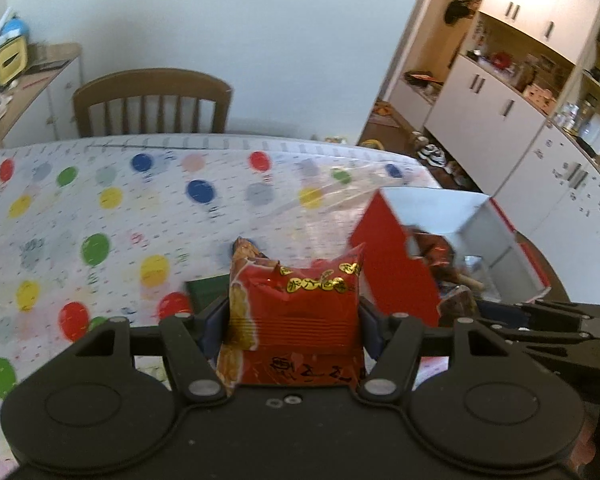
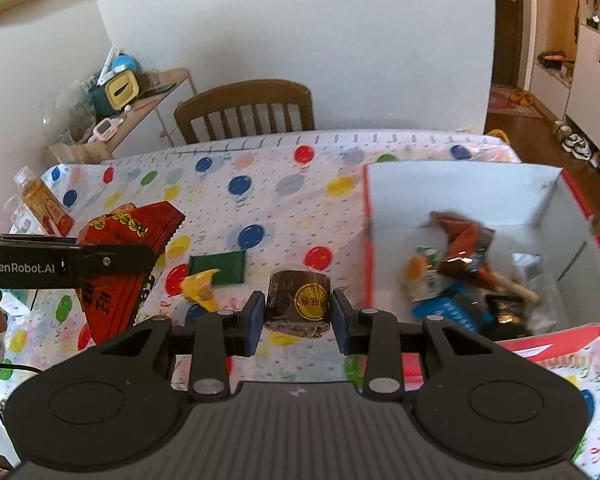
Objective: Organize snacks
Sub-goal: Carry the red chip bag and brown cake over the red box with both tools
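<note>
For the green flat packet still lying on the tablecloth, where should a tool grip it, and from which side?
The green packet lies flat on the tablecloth, so come down from above and pinch across its short width near the far edge. The yellow wrapper crowds its near corner; the far side looks clear.

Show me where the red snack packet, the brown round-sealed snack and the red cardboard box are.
Red snack packet (image 1: 304,312), left wrist view, middle of its front.
Brown wrapped snack with gold round seal (image 2: 298,300), right wrist view, front face.
Red cardboard box (image 2: 456,192), right wrist view, white inner wall.
</note>
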A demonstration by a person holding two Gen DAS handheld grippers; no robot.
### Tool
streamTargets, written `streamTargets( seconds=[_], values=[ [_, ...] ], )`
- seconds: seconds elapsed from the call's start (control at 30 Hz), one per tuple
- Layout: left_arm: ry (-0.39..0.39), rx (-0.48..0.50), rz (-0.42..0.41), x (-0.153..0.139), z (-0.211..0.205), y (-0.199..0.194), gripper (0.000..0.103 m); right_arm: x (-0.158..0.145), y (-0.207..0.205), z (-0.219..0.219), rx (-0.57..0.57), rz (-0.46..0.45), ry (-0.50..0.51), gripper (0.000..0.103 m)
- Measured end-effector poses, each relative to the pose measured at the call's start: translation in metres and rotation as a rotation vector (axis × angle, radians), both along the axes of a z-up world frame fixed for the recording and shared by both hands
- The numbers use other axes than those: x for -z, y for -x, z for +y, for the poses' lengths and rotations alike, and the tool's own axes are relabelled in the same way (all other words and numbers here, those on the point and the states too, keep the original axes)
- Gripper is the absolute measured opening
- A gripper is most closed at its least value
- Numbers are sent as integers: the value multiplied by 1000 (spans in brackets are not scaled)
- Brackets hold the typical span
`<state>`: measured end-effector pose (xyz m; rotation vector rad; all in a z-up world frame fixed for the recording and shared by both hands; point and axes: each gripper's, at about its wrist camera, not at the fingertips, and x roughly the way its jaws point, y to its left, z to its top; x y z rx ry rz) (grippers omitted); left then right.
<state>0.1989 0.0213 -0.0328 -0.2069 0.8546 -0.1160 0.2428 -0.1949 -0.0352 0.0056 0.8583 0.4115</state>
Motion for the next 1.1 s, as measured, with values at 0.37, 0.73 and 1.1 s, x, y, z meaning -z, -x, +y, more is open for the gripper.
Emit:
streamTargets(
  seconds=[0.37,0.73,1.1],
  values=[
    [-18,70,-17,-13,-75,-19,64,-3,-19,-76,55,-12,11,34],
    [-49,110,-3,-6,-146,-50,64,14,-44,-148,99,0,37,34],
    [-109,98,26,18,-201,-89,64,30,-83,-194,90,5,48,34]
  ],
)
